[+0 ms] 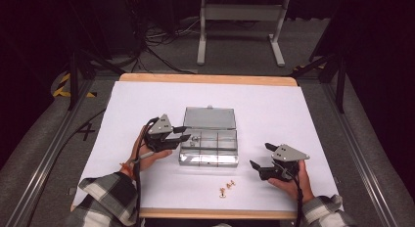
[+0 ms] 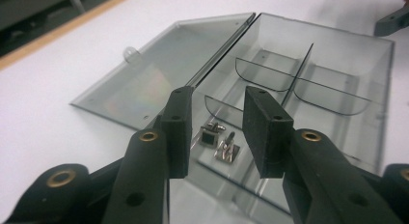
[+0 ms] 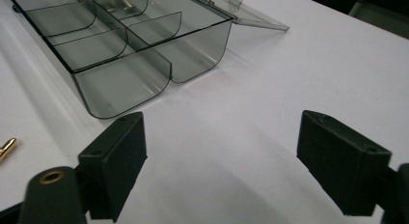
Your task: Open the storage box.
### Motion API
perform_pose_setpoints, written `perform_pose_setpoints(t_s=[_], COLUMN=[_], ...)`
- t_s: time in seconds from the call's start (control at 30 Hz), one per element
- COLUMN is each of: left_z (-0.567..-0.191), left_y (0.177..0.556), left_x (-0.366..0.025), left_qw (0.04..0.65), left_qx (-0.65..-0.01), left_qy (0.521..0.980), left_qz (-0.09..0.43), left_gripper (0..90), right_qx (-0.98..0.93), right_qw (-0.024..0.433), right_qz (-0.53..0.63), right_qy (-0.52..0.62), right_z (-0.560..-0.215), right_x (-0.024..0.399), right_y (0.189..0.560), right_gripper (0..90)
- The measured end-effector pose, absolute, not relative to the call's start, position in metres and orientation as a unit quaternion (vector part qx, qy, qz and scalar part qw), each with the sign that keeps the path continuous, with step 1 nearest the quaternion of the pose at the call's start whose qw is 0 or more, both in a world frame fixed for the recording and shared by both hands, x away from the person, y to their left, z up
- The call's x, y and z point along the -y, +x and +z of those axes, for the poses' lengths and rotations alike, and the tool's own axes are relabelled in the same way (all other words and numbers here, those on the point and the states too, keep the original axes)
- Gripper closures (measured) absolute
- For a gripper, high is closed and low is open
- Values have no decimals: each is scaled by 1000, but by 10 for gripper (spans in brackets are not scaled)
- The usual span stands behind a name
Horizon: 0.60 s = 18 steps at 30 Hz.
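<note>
Left gripper view: left tongs [image 2: 214, 132] parted, empty, partly hiding cufflinks [image 2: 219, 142]; right tongs [image 3: 222, 166] wide open.

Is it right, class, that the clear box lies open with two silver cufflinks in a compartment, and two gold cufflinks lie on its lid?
Not quite. The gold cufflinks lie on the white table in front of the box, not on its lid, as the high view shows. The rest holds: silver cufflinks in a compartment.

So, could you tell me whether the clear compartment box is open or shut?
Open: the box has its lid folded back flat on the table.
</note>
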<state>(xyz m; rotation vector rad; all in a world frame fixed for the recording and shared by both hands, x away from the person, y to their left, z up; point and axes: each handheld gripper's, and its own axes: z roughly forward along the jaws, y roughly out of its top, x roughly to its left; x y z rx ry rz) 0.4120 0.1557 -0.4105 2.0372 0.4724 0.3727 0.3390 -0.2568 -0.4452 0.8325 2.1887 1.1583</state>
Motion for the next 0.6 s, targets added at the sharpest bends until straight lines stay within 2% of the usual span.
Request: perform_pose_setpoints(t_s=[0.07, 0.17, 0.47, 0.6], left_z=[-407, -408, -421, -436], left_y=[402, 391, 364, 351], left_x=[-165, -177, -206, -220], left_qw=[488, 486, 484, 469], left_qx=[-192, -194, -203, -214], left_qy=[835, 834, 832, 835], left_qz=[166, 175, 181, 192], left_gripper=[621, 603, 516, 440], right_qx=[-813, -816, -830, -835], right_qw=[256, 249, 213, 192], right_qz=[428, 434, 435, 440], right_qy=[302, 290, 278, 269], right_z=[-444, -441, -438, -437], right_x=[257, 256, 248, 243], right_y=[338, 335, 328, 319], right_gripper=[267, 308, 324, 395])
